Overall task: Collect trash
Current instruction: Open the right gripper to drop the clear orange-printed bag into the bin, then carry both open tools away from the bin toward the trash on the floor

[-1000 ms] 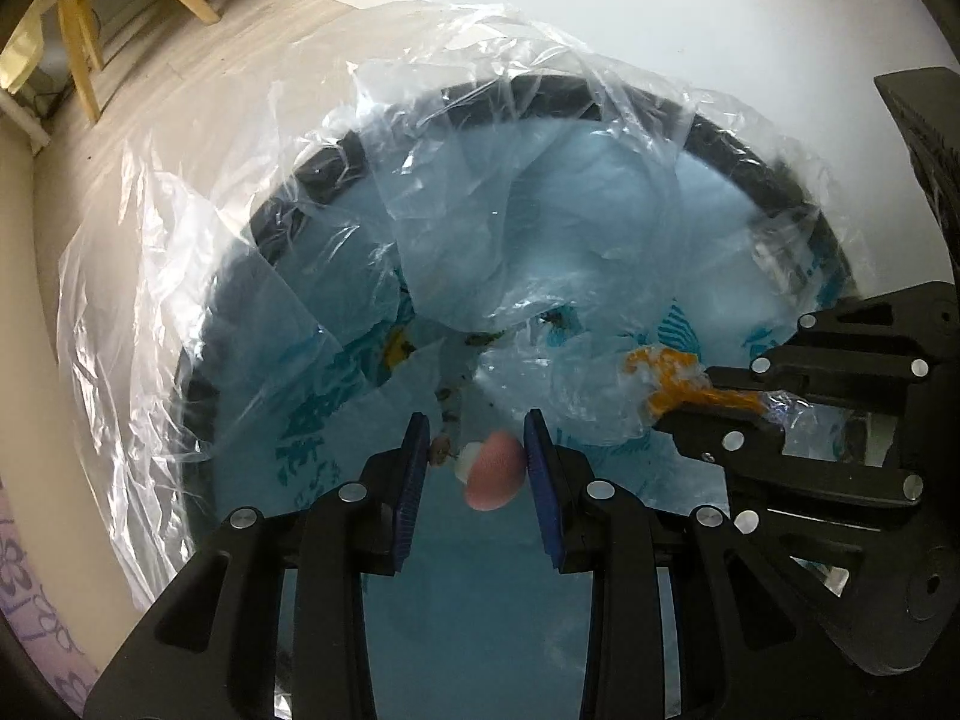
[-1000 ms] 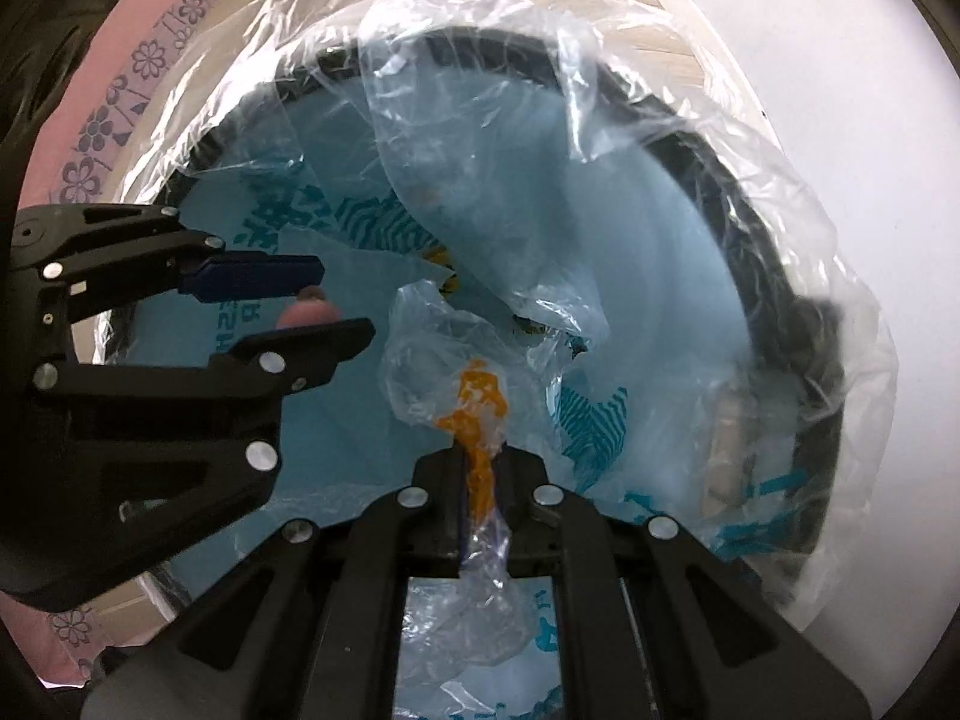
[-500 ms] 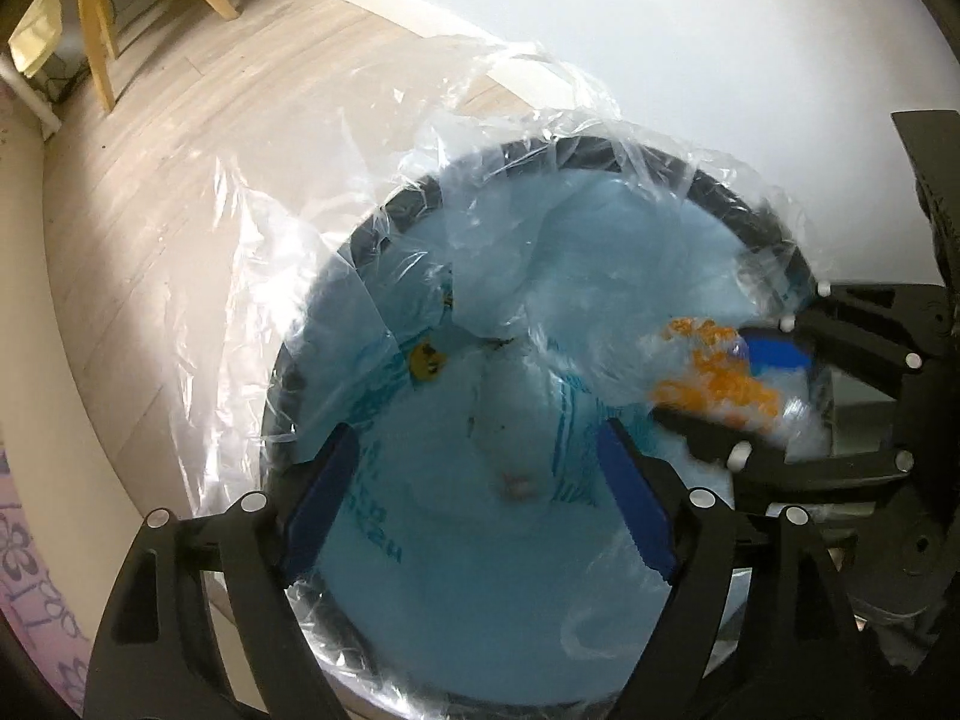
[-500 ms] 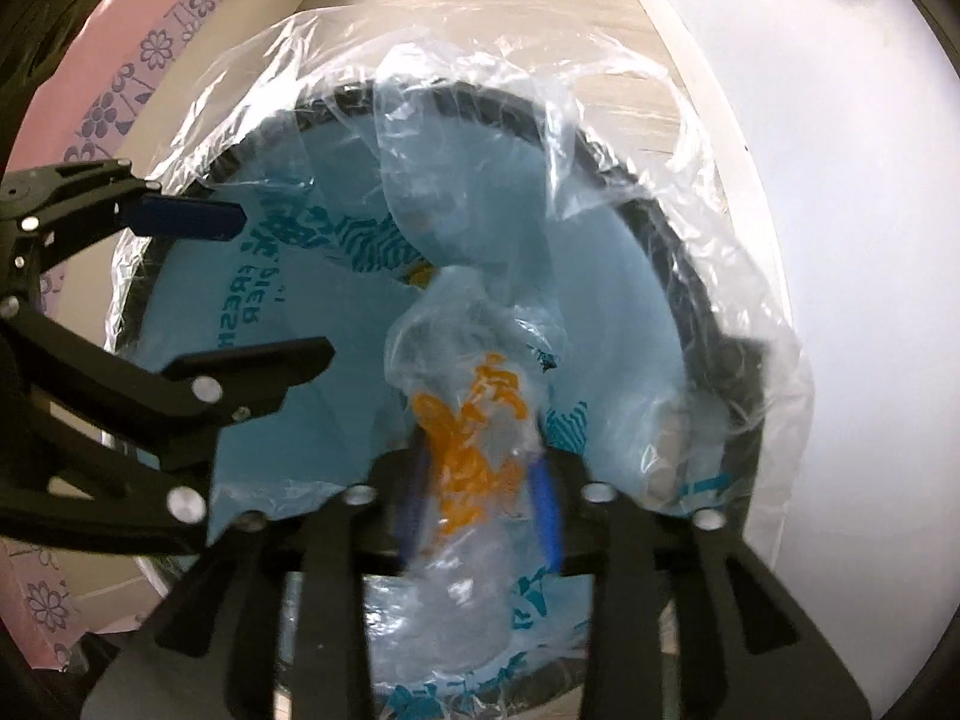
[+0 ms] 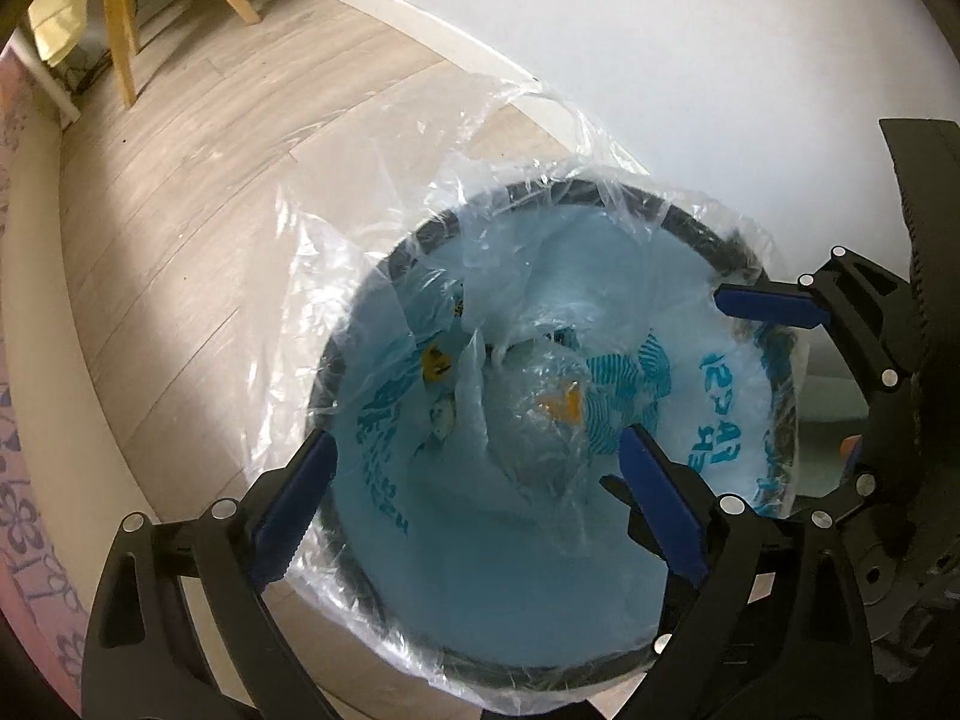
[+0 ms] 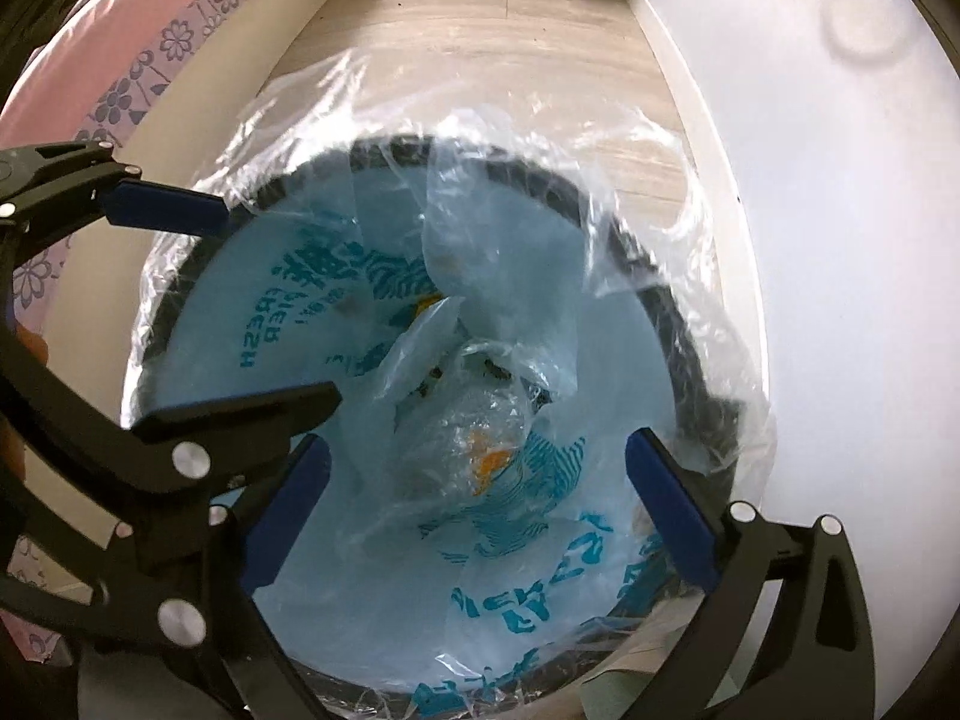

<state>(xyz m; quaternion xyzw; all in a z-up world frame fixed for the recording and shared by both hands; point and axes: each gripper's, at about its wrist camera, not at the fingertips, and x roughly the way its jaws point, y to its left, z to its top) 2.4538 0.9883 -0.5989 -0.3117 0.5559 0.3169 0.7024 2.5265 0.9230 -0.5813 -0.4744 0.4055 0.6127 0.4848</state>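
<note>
A: Clear wrapper with orange print (image 6: 489, 450) lies crumpled at the bin (image 5: 780, 420) bottom; long axis cannot be told.

B: Left gripper (image 5: 480, 504), right gripper (image 6: 474, 504): jaws just opened wide, nothing between, above the rim. Wall (image 5: 660, 60) right, floor (image 5: 210, 210) open left.

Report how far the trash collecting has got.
Done: a clear wrapper with orange print lies in the lined bin. In hand: nothing. The left hand-held gripper and right hand-held gripper have just been opening and hang empty over the bin. Left: unclear, no other trash in view.
</note>
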